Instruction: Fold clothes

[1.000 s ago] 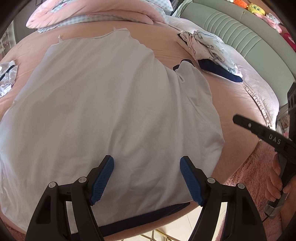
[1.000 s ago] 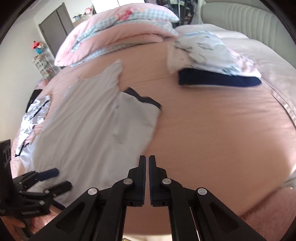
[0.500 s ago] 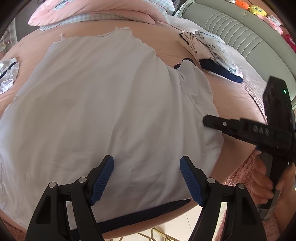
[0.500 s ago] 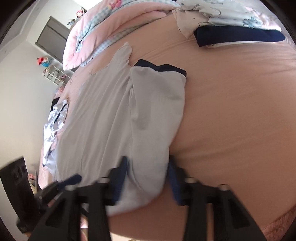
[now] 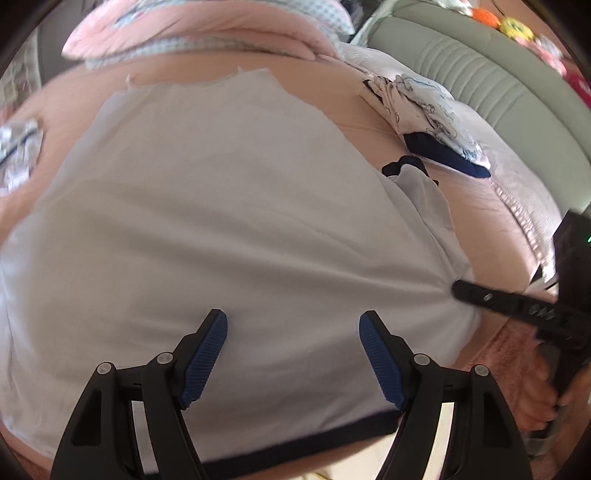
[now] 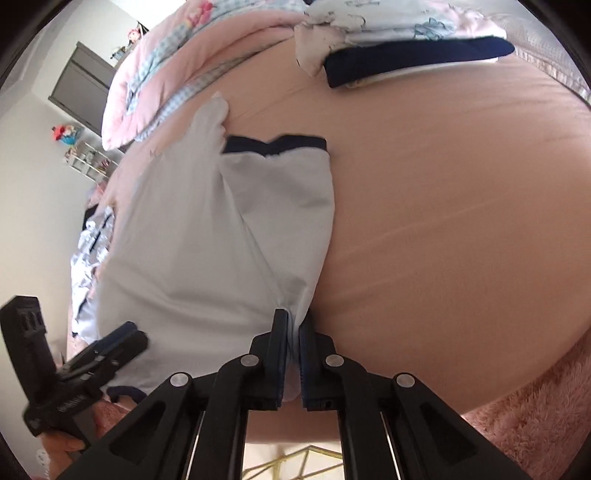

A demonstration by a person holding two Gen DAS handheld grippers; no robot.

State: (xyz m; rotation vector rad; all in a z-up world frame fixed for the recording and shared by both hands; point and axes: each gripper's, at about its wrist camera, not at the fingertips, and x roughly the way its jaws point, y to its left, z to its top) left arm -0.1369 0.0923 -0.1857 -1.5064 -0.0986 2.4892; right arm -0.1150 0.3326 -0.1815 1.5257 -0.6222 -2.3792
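A pale grey T-shirt [image 5: 229, 229] with navy trim lies spread flat on the pink bed [image 5: 480, 229], hem towards me. My left gripper [image 5: 293, 354] hovers open over the shirt near its navy hem, nothing between its blue pads. In the right wrist view the same T-shirt [image 6: 207, 251] shows its short sleeve with a navy cuff. My right gripper [image 6: 291, 332] is shut on the shirt's right side edge below the sleeve, cloth pinched between its fingers. The right gripper [image 5: 458, 288] also shows in the left wrist view, its tip at the shirt's right edge.
Folded clothes, patterned white on navy [image 6: 406, 48], lie at the far right of the bed. A pink quilt [image 5: 192, 33] is piled at the head. A crumpled silvery garment [image 5: 18, 155] lies far left. A grey-green headboard [image 5: 480, 92] runs along the right. Pink rug [image 6: 535, 424] below.
My right gripper moved in to the shirt's right edge and went from open to shut on the cloth. The left gripper stayed open over the hem, shifting slightly.
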